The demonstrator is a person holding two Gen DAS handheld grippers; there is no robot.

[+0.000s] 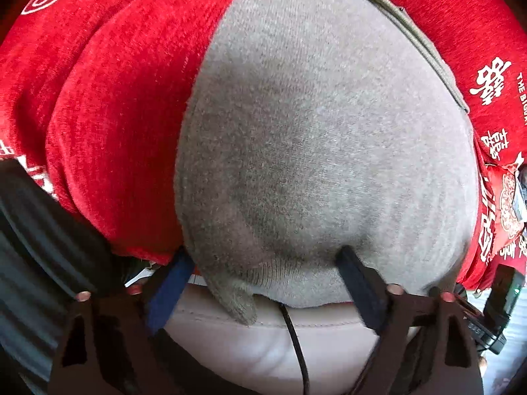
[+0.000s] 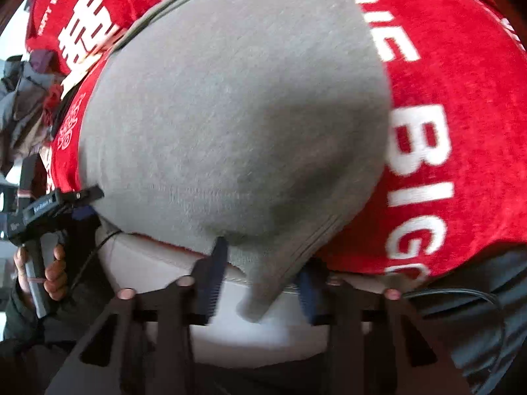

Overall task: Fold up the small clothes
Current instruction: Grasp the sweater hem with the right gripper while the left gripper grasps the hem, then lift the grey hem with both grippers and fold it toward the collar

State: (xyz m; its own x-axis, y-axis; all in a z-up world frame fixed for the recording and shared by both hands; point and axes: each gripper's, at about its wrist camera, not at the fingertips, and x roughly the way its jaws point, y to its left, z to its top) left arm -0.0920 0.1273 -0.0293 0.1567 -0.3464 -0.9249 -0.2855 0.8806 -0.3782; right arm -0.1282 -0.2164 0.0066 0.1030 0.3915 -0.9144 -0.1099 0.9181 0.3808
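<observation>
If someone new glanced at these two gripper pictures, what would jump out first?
A big grey knit garment fills the middle of both views, lying on a bright red cloth printed with white letters. The corners of its near edge hang between the fingers of the left gripper and the right gripper. At the left edge of the right view, a hand holds the other gripper's handle.

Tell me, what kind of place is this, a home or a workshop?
Probably a home, though little of the room shows. A grey garment lies on a red cloth printed with white characters and letters, over a pale padded surface like a sofa or cushioned seat. More clothes are heaped nearby.
</observation>
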